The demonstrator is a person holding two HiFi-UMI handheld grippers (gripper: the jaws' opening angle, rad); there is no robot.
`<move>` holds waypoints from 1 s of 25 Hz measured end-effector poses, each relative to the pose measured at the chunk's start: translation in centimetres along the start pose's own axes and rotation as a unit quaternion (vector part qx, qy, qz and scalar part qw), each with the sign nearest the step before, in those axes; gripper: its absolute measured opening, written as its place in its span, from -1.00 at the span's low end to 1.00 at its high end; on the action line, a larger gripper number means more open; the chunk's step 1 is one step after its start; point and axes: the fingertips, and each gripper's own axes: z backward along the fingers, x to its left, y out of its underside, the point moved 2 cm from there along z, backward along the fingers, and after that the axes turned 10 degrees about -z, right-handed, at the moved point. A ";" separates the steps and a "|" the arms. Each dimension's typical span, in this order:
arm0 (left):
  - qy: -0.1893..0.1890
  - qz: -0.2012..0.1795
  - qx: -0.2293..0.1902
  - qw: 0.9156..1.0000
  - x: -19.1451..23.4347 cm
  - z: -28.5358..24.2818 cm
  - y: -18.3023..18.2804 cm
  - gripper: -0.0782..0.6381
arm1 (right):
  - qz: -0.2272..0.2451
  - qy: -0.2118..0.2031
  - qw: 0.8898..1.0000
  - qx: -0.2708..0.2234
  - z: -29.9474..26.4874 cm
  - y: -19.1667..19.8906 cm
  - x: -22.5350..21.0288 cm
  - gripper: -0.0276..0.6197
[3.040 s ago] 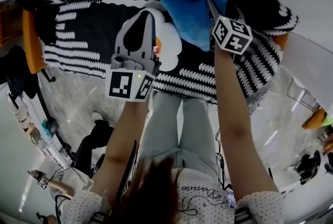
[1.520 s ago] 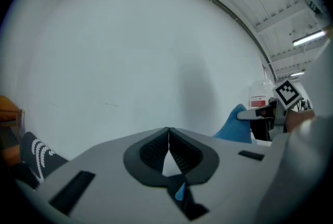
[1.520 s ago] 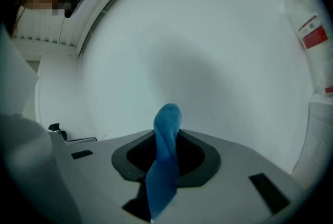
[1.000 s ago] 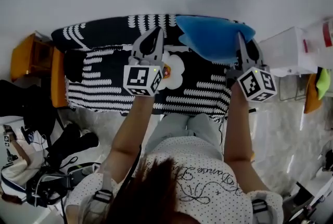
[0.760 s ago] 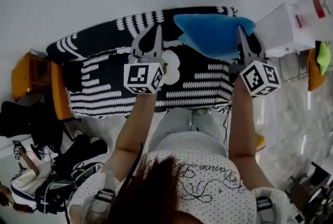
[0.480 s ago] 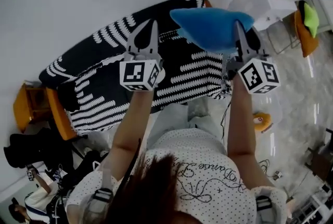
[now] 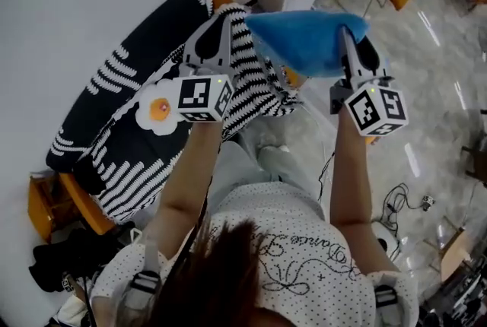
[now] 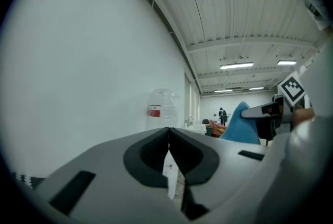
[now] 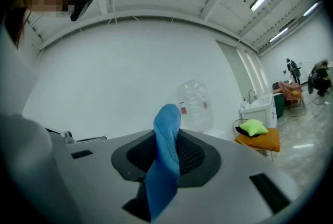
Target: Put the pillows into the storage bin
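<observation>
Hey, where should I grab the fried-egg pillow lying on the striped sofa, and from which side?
Pinch the egg pillow's white scalloped rim at the edge nearest the sofa's front, coming down from above. It lies flat, so the broad middle likely won't fit the jaws; a rim lobe should. Use the left gripper: the right gripper holds the blue pillow.

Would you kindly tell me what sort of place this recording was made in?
Probably a large hall or lab staged as a living room: a ribbed white metal ceiling with strip lights, a glossy marble-look floor, and a black-and-white patterned throw draped over a sofa.
</observation>
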 end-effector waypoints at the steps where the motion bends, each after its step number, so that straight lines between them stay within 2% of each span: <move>1: 0.012 0.003 -0.001 1.000 -2.2 -0.6 -0.2 -0.77 | 0.000 0.011 1.000 -0.005 1.8 -0.7 -1.5 -0.59; 8: 0.097 0.011 -0.014 0.995 -16.8 -4.1 -2.2 -0.77 | 0.002 0.087 0.995 -0.047 13.7 -5.3 -11.1 -0.59; 14: 0.184 0.007 -0.013 0.983 -25.5 -7.0 -2.5 -0.77 | -0.017 0.169 0.982 -0.083 21.1 -6.2 -16.5 -0.59; 19: 0.246 -0.009 -0.018 0.969 -31.9 -11.4 -1.7 -0.77 | -0.028 0.222 0.970 -0.093 24.0 -6.1 -21.2 -0.59; 25: 0.299 0.018 -0.019 0.954 -37.3 -18.0 -0.8 -0.77 | -0.037 0.277 0.955 -0.094 24.6 -7.2 -27.6 -0.59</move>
